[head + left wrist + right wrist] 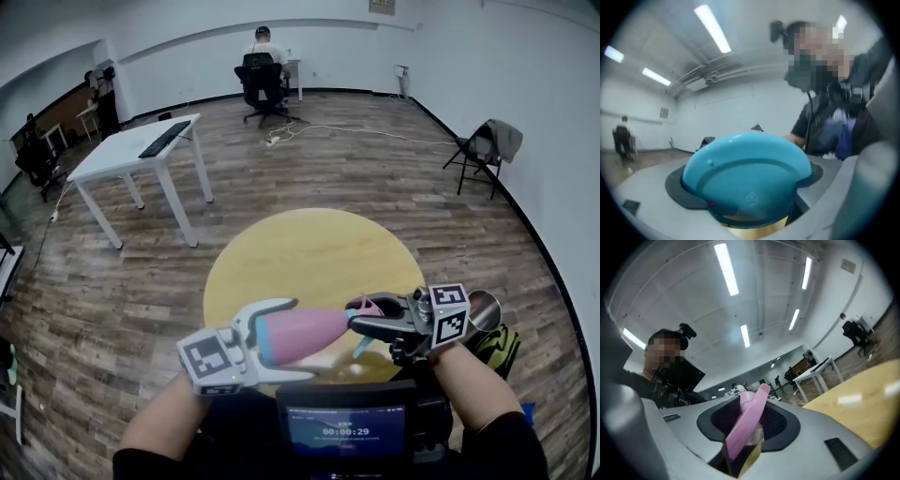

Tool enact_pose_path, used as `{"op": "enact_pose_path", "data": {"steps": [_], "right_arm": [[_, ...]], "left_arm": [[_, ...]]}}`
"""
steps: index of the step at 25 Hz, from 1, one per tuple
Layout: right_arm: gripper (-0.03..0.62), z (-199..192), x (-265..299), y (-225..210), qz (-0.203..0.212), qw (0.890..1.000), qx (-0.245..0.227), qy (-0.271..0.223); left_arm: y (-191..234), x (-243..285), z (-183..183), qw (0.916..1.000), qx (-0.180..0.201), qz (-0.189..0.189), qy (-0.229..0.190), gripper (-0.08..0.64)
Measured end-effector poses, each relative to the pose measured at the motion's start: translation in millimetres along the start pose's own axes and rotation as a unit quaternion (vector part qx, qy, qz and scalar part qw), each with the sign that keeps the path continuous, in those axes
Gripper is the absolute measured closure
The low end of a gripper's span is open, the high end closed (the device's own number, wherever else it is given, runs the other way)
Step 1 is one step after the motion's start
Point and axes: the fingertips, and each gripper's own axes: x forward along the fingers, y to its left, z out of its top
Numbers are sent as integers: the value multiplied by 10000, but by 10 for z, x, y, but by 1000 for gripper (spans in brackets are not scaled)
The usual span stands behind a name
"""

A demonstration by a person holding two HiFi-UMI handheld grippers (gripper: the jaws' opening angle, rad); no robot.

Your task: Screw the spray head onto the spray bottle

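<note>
Head view: spray bottle (314, 333) lies level, neck pointing right — left tongs (289, 339) clamp its base; right tongs (362, 319) grip the pink spray head (368, 306).

Round yellow table (309, 258), white desk (120, 157) with keyboard (165, 139), folding chair (483, 152), seated person (264, 49) beyond.
</note>
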Motion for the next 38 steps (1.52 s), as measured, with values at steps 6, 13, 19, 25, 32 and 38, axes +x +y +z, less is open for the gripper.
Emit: {"op": "enact_pose_path", "data": {"steps": [6,13,19,25,32,38], "right_arm": [[443,-22,95,555,134,9413,-3292,728],[375,279,5,293,-531,9567,-2860,58],[349,702,-680,-413,-1478,9715,-1129,-1470],[574,629,-1100,-816,-1891,9551,-9,-2280],[574,424,-853,-721,-1899,9671,-543,-1605],[574,378,-683,-609,-1585,9747,-634,-1445]], "left_arm": [[13,-82,113,8666,-4415,-1931,-1299,17],[205,-270,348,8830,-3823,-1450,-2305,15],[682,-904,346,8708,-3507,-110,-3444,15],[830,-1269,297,8623,-3254,714,-3814,17],[797,-1314,234,8573,-3234,742,-3937,17],[785,-1320,207,8576,-3224,677,-3949,17]]}}
